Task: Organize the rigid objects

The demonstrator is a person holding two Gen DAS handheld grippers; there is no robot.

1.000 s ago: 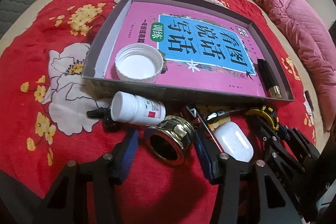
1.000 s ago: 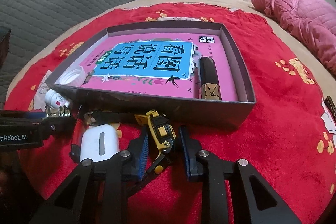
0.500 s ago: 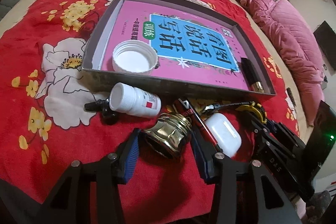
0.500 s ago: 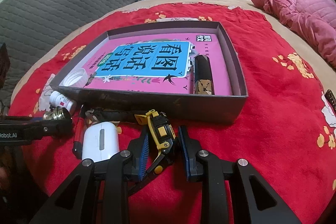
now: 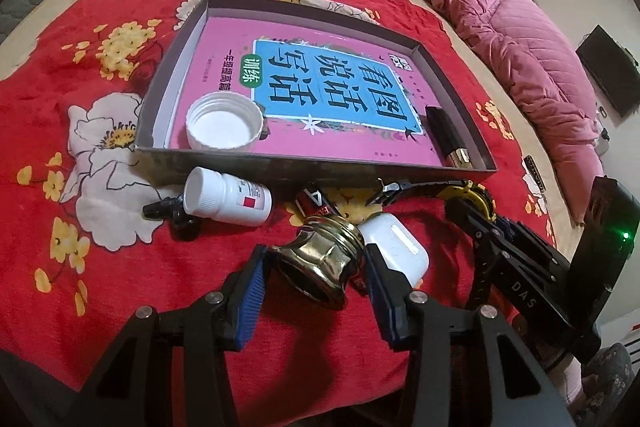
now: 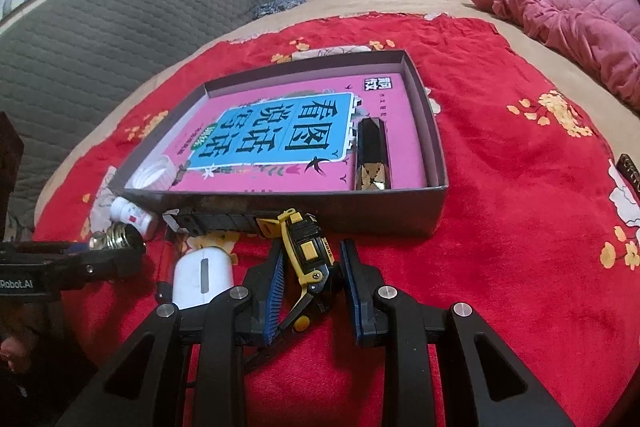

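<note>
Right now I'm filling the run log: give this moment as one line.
left tool: shut on brass fitting | right tool: shut on yellow-black watch | tray: book, cap, dark tube inside

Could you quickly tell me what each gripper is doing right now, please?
Left gripper: closed on the brass fitting.
Right gripper: closed on the black-and-yellow watch.

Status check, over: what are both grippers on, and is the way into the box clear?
Left gripper clamped on brass fitting. Right gripper clamped on yellow watch. Box wall ahead, needs lifting over.
</note>
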